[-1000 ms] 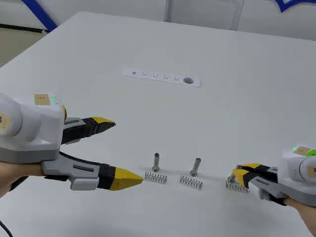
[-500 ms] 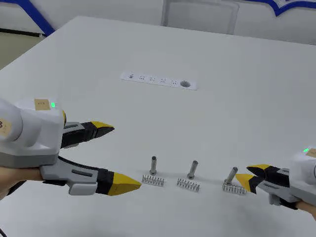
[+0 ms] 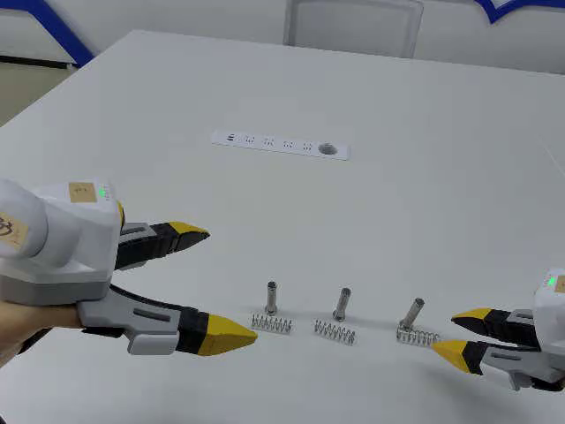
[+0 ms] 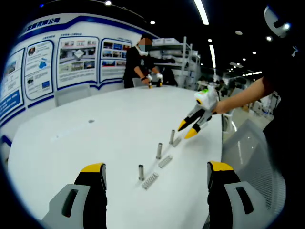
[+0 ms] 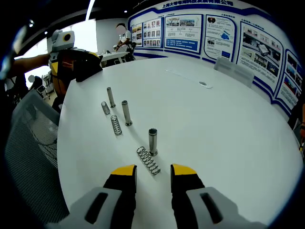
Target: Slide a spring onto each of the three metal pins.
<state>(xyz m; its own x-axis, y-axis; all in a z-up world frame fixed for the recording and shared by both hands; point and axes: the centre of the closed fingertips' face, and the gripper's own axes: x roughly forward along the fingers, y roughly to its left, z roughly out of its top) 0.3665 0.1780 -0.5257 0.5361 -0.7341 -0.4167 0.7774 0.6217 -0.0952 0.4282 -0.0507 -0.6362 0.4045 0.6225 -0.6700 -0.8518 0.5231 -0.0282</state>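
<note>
Bare table (image 3: 424, 177) lay open all round the 3 pins (image 3: 342, 303), its edges well off. Each grey pin stood with a spring (image 3: 335, 331) lying flat at its 6 o'clock. The left gripper (image 3: 231, 278), at 9 o'clock, gaped wide and empty. The right gripper (image 3: 444, 332), at 3 o'clock, was narrowly parted, grasping nothing. A power strip (image 3: 280, 144) lay at 12 o'clock.

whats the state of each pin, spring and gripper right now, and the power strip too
left short metal pin, standing, no spring on it
middle short metal pin, standing, no spring on it
right short metal pin, standing, no spring on it
left coiled wire spring, lying by its pin
middle coiled wire spring, lying by its pin
right coiled wire spring, lying by its pin
left yellow-tipped gripper, open wide, empty
right yellow-tipped gripper, open, empty
white power strip, flat, nothing plugged in
</note>
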